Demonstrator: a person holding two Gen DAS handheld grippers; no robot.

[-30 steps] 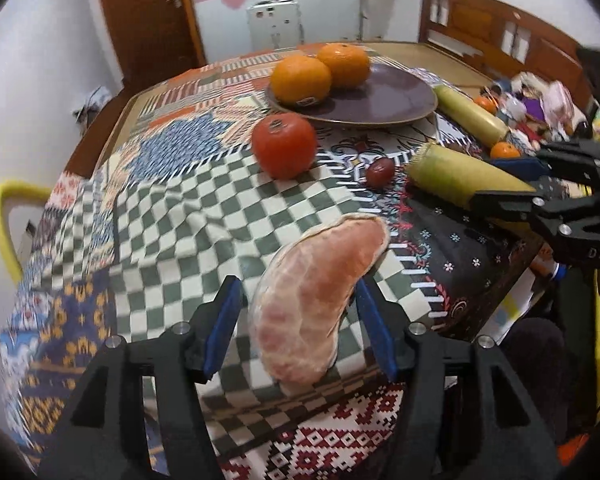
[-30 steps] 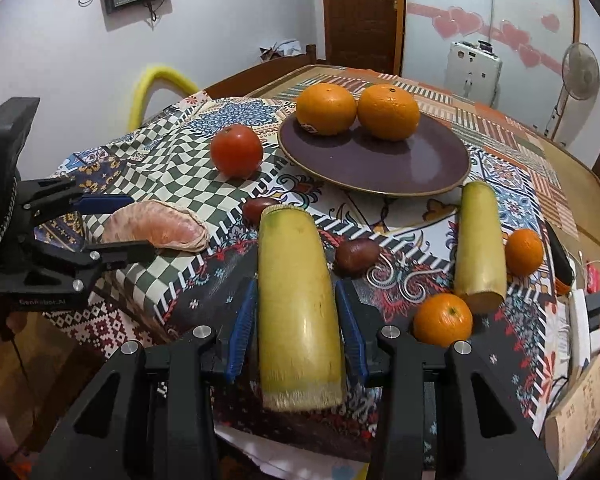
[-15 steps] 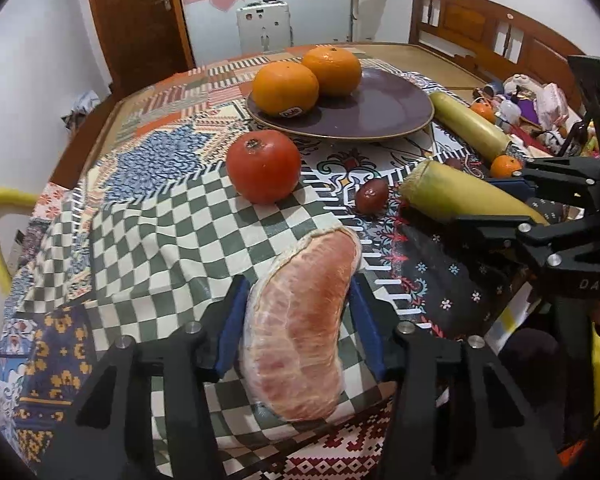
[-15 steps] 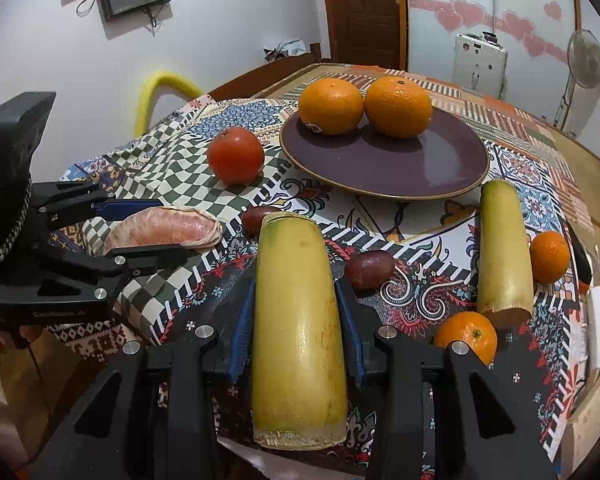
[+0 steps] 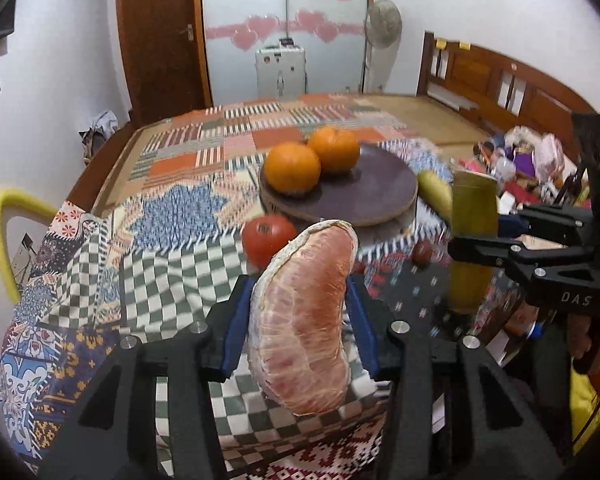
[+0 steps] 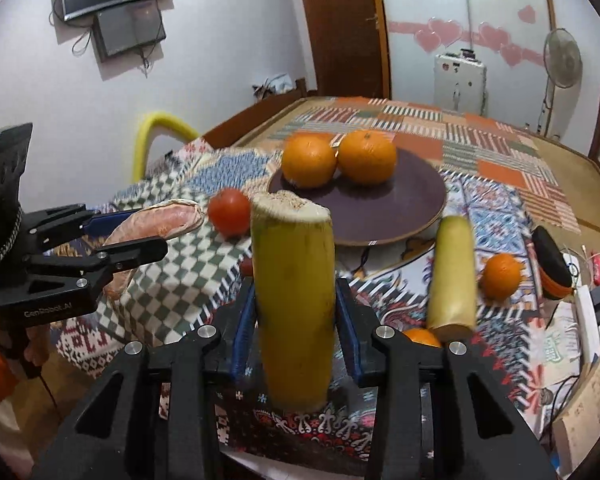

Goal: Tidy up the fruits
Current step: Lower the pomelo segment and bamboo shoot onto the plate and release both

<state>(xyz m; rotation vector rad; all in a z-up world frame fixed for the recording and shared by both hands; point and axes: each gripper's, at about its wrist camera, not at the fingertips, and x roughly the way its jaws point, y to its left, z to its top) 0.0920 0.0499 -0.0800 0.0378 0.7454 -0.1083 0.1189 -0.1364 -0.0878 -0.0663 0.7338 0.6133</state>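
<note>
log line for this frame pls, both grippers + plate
left gripper: shut on pomelo wedge, off cloth | right gripper: shut on cane piece, off cloth | plate: two oranges

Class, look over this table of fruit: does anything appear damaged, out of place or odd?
Yes. The pomelo segment in the left hand-held gripper is peeled, unlike the whole oranges on the plate. Cables and clutter crowd the table's right edge.

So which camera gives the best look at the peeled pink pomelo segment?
The left wrist view: the peeled pink pomelo segment fills the centre, clamped between the left gripper's jaws. The right wrist view shows only its tip at the left edge, partly behind that gripper.
</note>
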